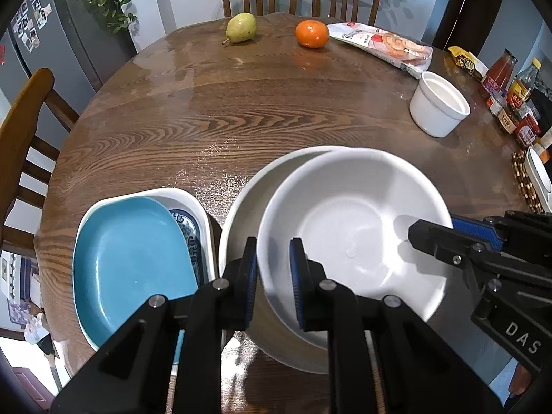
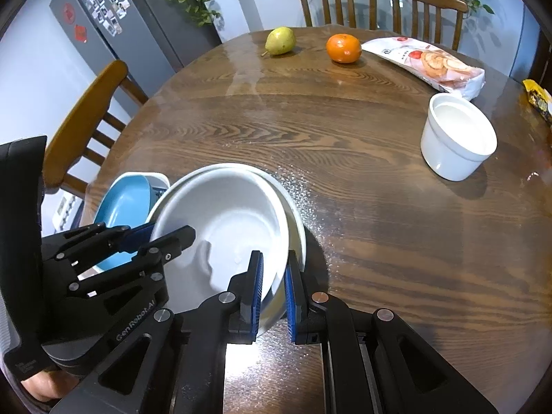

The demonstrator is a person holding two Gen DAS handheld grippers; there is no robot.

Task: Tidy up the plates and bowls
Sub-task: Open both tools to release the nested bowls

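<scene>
We pinch the upper white bowl (image 1: pixel 352 227) by opposite rims, left gripper (image 1: pixel 274 283) and right gripper (image 2: pixel 274 293), largely hiding the bowl beneath (image 1: pixel 241 214).

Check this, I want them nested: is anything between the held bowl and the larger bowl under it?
Nothing visible. The bowl, its rim gripped by the left gripper and right gripper, sits offset over the larger bowl, whose visible inside is bare. The part it covers cannot be judged.
</scene>
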